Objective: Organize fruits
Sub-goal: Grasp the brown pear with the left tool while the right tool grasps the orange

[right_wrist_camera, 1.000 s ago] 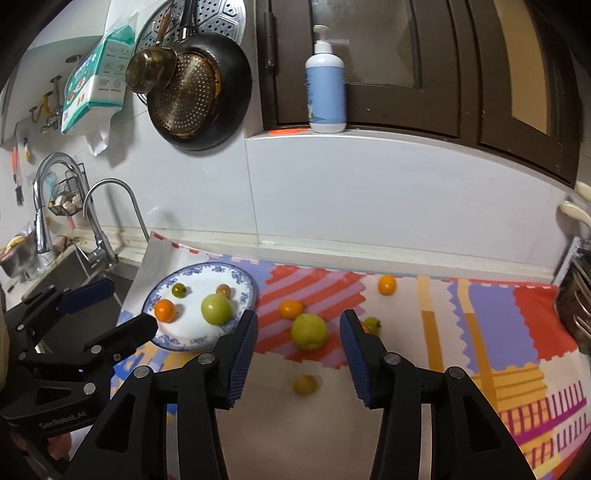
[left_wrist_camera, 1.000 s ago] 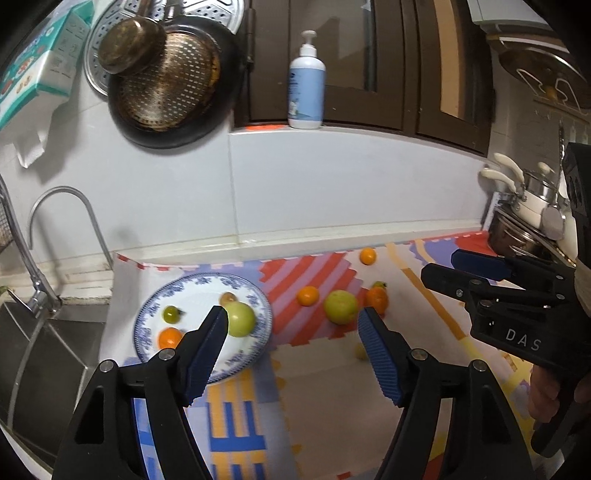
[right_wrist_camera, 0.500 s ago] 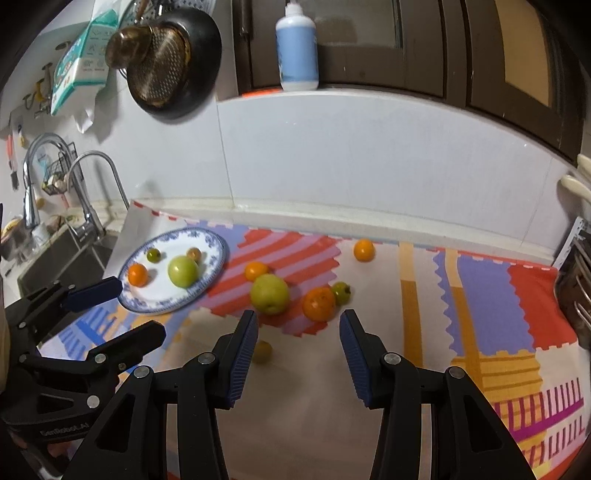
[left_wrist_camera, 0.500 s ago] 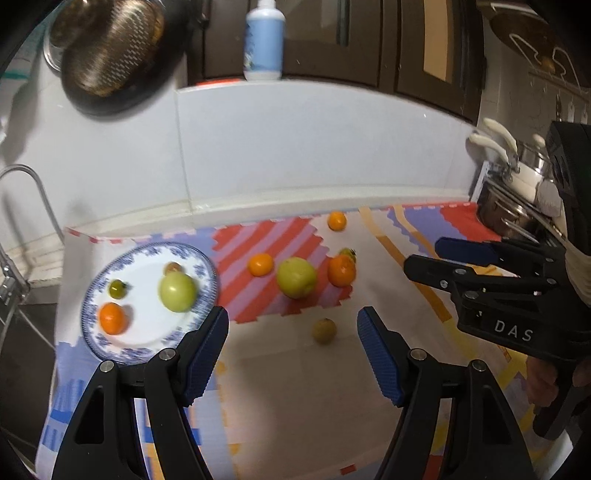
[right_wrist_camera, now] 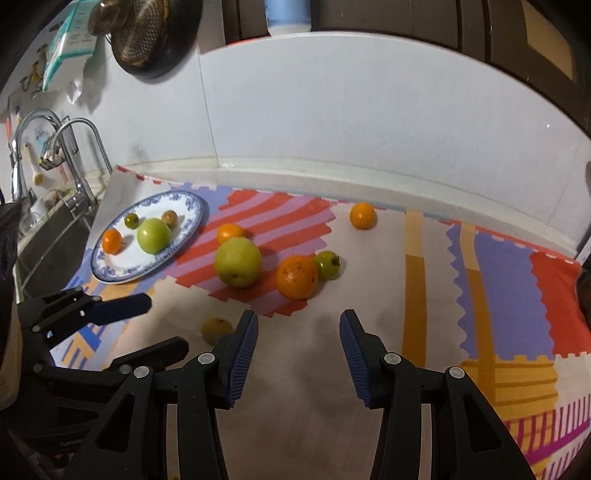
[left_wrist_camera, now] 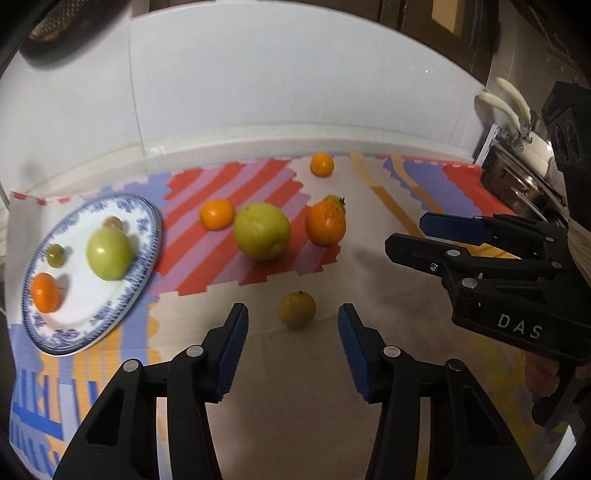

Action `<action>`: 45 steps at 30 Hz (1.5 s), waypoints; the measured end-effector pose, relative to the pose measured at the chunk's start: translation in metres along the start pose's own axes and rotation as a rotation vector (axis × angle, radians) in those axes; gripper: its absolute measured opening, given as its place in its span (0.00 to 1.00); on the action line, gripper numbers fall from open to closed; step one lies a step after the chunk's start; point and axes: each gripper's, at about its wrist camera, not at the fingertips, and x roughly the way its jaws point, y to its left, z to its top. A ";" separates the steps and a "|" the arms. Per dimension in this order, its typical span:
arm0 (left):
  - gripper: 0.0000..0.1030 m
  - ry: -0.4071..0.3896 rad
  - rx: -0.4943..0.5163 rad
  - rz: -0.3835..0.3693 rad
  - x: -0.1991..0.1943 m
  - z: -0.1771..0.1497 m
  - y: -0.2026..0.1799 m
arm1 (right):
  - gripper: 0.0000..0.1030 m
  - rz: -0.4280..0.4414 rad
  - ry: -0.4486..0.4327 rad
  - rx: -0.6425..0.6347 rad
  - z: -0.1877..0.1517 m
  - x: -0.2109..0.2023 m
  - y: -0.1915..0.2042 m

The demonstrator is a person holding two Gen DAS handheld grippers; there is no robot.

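Observation:
A blue-rimmed white plate [left_wrist_camera: 147,236] [right_wrist_camera: 192,210] at the left holds a green apple [left_wrist_camera: 109,254], a small orange [left_wrist_camera: 46,292] and two small fruits. On the mat lie a big green apple [left_wrist_camera: 261,231] [right_wrist_camera: 238,262], a large orange [left_wrist_camera: 325,224] [right_wrist_camera: 297,277], a small green fruit [right_wrist_camera: 328,264], two small oranges [left_wrist_camera: 217,214] [left_wrist_camera: 322,164] and a small yellowish fruit [left_wrist_camera: 297,309] [right_wrist_camera: 216,329]. My left gripper [left_wrist_camera: 291,319] is open, just before the yellowish fruit. My right gripper [right_wrist_camera: 298,325] is open and empty, near the large orange.
A colourful patterned mat [right_wrist_camera: 498,280] covers the counter. A sink with taps [right_wrist_camera: 55,206] lies at the left. Pots [left_wrist_camera: 517,177] stand at the right end. A white tiled wall [right_wrist_camera: 332,110] runs behind, with a pan [right_wrist_camera: 155,33] hanging on it.
Both grippers have moved forward and down toward the counter. The yellowish fruit now sits just ahead of my left gripper's open fingers. The fruit has not moved.

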 end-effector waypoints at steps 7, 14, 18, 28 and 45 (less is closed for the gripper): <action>0.38 0.066 0.011 -0.010 0.031 0.001 -0.003 | 0.46 0.007 0.038 0.001 -0.003 0.024 -0.007; 0.27 0.077 0.015 -0.005 0.044 0.001 0.001 | 0.46 0.009 0.060 0.009 -0.003 0.039 -0.011; 0.26 0.074 0.010 -0.014 0.045 0.003 0.004 | 0.46 0.019 0.067 0.011 -0.002 0.045 -0.011; 0.26 0.022 -0.015 0.035 0.028 0.016 0.018 | 0.46 0.032 0.060 -0.002 0.006 0.055 -0.004; 0.26 -0.025 -0.021 0.078 0.025 0.032 0.033 | 0.46 0.038 0.074 -0.002 0.025 0.087 0.001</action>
